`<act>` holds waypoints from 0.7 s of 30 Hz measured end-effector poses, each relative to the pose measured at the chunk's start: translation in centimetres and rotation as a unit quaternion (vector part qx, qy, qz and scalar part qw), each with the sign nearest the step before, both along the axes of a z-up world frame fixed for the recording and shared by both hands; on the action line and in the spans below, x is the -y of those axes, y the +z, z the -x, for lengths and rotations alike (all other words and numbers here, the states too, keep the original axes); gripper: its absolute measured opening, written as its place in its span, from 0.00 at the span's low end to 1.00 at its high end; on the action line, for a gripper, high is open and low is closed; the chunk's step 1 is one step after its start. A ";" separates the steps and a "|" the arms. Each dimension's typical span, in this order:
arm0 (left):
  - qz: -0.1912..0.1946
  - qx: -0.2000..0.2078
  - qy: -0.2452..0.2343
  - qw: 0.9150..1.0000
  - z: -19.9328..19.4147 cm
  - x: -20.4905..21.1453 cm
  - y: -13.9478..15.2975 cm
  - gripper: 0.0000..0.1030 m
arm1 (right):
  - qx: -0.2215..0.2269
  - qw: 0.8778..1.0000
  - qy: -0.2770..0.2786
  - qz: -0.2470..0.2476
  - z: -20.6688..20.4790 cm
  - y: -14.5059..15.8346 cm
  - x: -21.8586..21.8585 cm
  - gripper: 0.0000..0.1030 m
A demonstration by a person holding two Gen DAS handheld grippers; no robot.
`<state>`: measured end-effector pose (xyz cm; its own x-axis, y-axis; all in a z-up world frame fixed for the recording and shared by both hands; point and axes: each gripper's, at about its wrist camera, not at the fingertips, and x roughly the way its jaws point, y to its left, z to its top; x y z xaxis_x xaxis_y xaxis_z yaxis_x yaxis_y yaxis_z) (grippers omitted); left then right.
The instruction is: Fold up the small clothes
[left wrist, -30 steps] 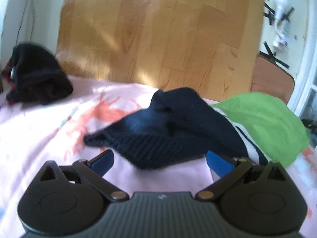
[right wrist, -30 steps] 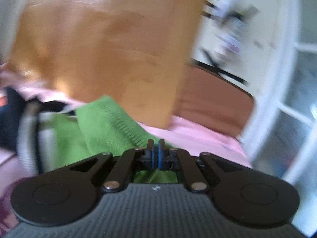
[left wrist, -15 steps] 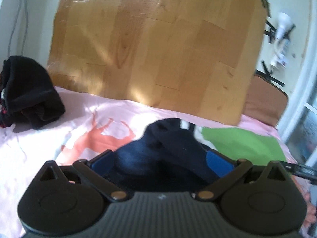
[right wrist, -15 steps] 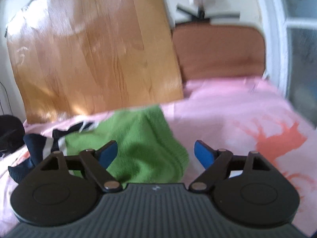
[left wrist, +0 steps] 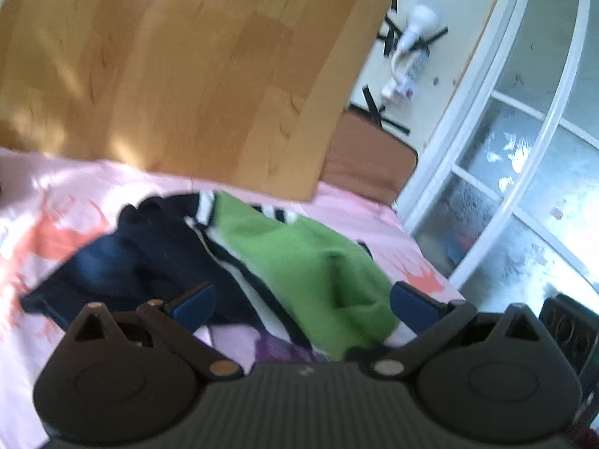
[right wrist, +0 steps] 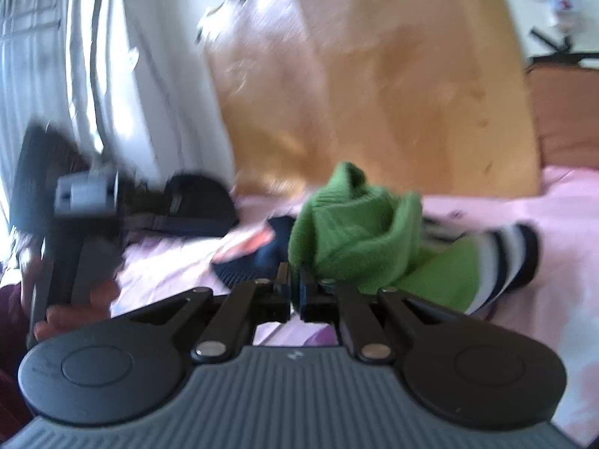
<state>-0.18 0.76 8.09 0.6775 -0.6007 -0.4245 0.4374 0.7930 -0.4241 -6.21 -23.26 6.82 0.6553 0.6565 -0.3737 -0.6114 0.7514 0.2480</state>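
Nearest, left tongs [left wrist: 301, 305]: jaws spread wide, nothing between them, poised over the clothes on the bed. Right tongs [right wrist: 295, 288]: jaws pinched together on an edge of the green knit [right wrist: 355, 232], bunched and lifted just past the tips. Frame is motion-blurred, so the grip looks real but the exact contact is soft. From the left wrist view, the green knit [left wrist: 310, 262] drapes from 12 to 5 o'clock, overlapping a navy garment [left wrist: 123, 265] at 10 o'clock. White and navy stripes show where they meet. Both lie on the pink sheet [left wrist: 56, 194] with red prints. Beyond, a wooden board [left wrist: 179, 75] stands upright; window [left wrist: 524, 172] at 2 o'clock.
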 end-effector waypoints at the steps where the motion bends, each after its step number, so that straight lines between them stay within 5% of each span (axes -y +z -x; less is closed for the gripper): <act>1: -0.001 -0.013 -0.002 1.000 -0.4 0.2 -0.4 1.00 | 0.001 1.000 0.002 0.009 0.3 -0.5 -0.7 0.07; 5: 0.032 -0.070 -0.004 0.997 -2.3 -0.2 -2.3 0.99 | -0.012 1.000 0.021 0.009 1.2 -1.5 -2.0 0.07; 7: 0.060 -0.092 -0.003 0.994 -3.1 -0.8 -3.2 0.85 | -0.009 0.999 0.033 0.016 1.4 -1.6 -2.1 0.07; 9: 0.077 -0.115 -0.007 0.990 -3.8 -0.9 -4.0 0.36 | -0.010 0.999 0.044 0.010 1.8 -1.3 -2.1 0.06; 11: 0.083 -0.131 -0.005 0.988 -4.1 -1.0 -4.9 0.23 | -0.014 0.998 0.062 -0.001 1.9 -1.0 -2.0 0.03; 16: 0.094 -0.103 0.023 0.990 -2.7 -3.1 -4.8 0.18 | -0.009 0.995 0.096 0.025 2.1 0.1 -1.4 0.03; 21: 0.096 -0.057 0.050 0.992 0.1 -5.7 -3.4 0.16 | -0.027 0.998 0.027 -0.040 -1.6 2.6 3.0 0.07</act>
